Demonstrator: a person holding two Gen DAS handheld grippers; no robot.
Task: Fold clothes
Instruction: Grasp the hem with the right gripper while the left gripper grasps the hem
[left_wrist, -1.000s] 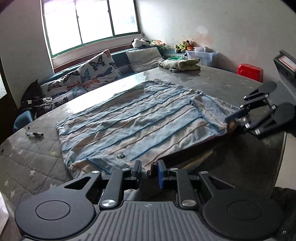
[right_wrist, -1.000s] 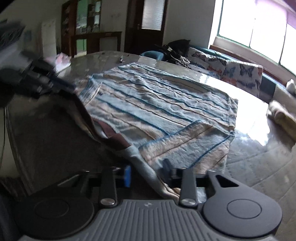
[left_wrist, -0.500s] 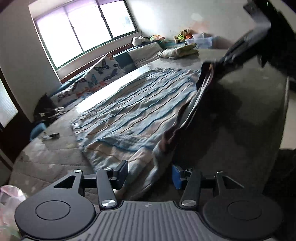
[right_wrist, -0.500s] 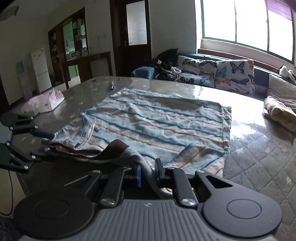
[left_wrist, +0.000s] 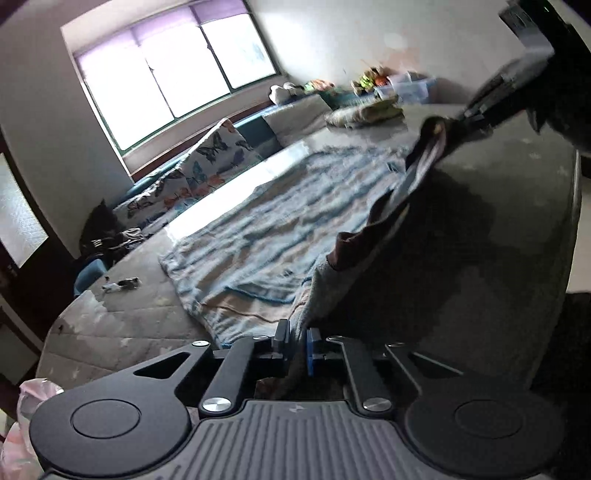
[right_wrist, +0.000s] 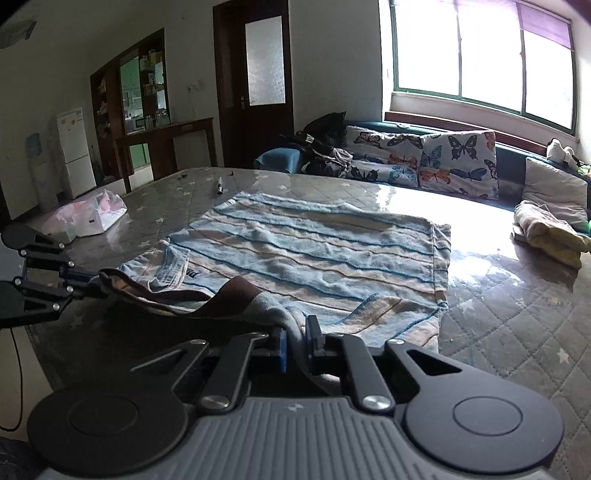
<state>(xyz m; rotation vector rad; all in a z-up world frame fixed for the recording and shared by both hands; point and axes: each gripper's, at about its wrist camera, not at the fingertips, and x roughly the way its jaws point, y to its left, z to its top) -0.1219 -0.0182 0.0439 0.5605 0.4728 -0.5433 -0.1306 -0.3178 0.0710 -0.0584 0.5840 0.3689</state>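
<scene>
A blue and beige striped garment (left_wrist: 266, 229) (right_wrist: 314, 251) lies spread on the quilted table (left_wrist: 480, 295) (right_wrist: 517, 325). Its near edge, with a brown band, is lifted off the table and hangs stretched between both grippers. My left gripper (left_wrist: 295, 341) is closing tight on one end of that edge, and the cloth is pinched between its blue pads. In the right wrist view it shows at the far left (right_wrist: 83, 282). My right gripper (right_wrist: 295, 341) closes tight on the other end. From the left wrist view it appears blurred at the upper right (left_wrist: 469, 114).
A pile of folded clothes (right_wrist: 546, 232) (left_wrist: 365, 112) sits at the table's far side. A plastic bag (right_wrist: 88, 218) and a pen (right_wrist: 219, 184) lie on the far left part. A sofa with butterfly cushions (right_wrist: 424, 158) runs under the window.
My left gripper opened wide around the near edge, then shut on it. The right gripper tightened on its end and rose, so the brown-banded edge now hangs off the table.
</scene>
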